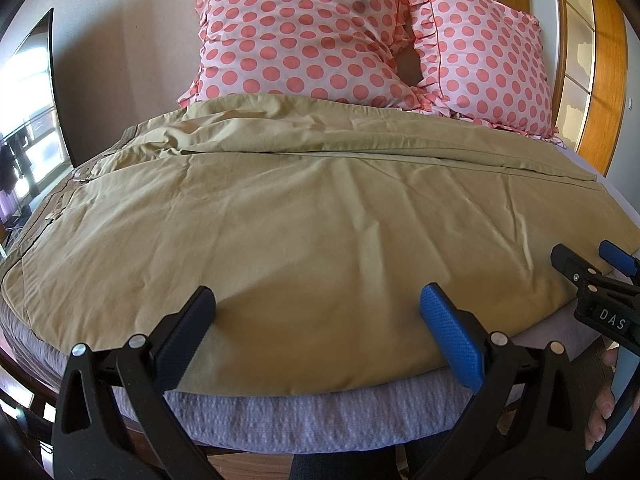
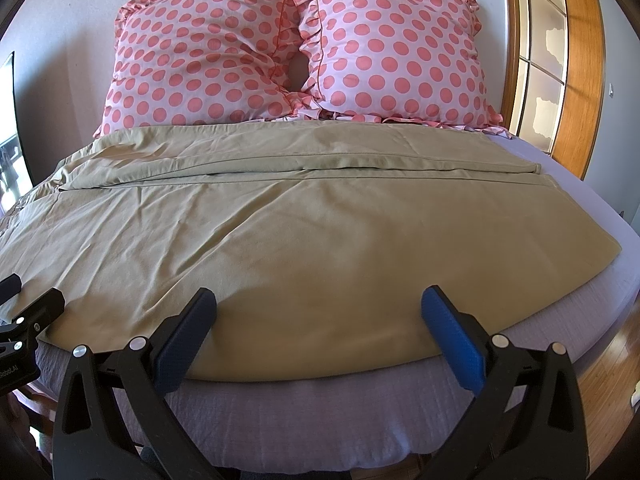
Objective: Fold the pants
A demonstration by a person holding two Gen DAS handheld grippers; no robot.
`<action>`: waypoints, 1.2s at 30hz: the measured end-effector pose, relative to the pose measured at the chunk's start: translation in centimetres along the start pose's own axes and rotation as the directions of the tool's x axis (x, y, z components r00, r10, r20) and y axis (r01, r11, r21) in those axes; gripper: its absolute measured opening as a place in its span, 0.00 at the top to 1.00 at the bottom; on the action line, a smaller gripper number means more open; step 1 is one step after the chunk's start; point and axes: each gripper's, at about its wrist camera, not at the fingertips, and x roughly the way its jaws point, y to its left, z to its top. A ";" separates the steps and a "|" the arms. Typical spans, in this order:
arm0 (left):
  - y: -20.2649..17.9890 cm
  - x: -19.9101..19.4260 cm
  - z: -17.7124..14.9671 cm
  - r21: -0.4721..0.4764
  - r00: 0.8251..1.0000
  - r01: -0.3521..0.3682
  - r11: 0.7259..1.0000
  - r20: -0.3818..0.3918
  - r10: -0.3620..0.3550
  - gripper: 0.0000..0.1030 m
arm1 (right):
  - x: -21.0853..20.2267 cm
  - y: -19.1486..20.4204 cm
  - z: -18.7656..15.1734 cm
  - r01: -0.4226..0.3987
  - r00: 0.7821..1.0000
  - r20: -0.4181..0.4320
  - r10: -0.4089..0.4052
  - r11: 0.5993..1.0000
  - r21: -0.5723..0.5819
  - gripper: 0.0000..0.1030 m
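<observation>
Khaki pants (image 1: pixel 304 216) lie flat across the bed, waistband at the left, leg cuffs at the right, one leg nearer me and one behind it. They also show in the right wrist view (image 2: pixel 280 232). My left gripper (image 1: pixel 318 320) is open and empty, over the near edge of the near leg. My right gripper (image 2: pixel 318 320) is open and empty, over the same near edge further right. The right gripper's tips show at the right edge of the left wrist view (image 1: pixel 588 260), over the cuff end. The left gripper's tips show in the right wrist view (image 2: pixel 24 292).
The bed has a grey-lilac sheet (image 2: pixel 312 416). Two pink polka-dot pillows (image 1: pixel 304 36) (image 2: pixel 396 48) lean at the headboard behind the pants. A wooden-framed door or window (image 2: pixel 576 64) stands on the right. A window (image 1: pixel 28 120) is on the left.
</observation>
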 end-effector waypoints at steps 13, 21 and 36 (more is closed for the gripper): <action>0.0 0.0 0.0 0.000 1.000 0.000 1.000 0.001 0.000 0.02 | -0.1 0.0 -0.1 -0.006 1.000 0.016 0.006 1.000 -0.003 0.01; 1.0 -0.4 1.8 0.001 1.000 0.001 1.000 -0.013 -0.001 0.02 | -0.8 -3.4 4.7 -0.021 1.000 -0.015 0.021 1.000 0.016 0.01; 3.9 0.4 8.8 -0.054 0.992 0.088 0.995 0.094 -0.083 0.02 | 23.9 -19.9 24.5 0.440 0.866 -0.438 -0.241 0.784 0.439 0.36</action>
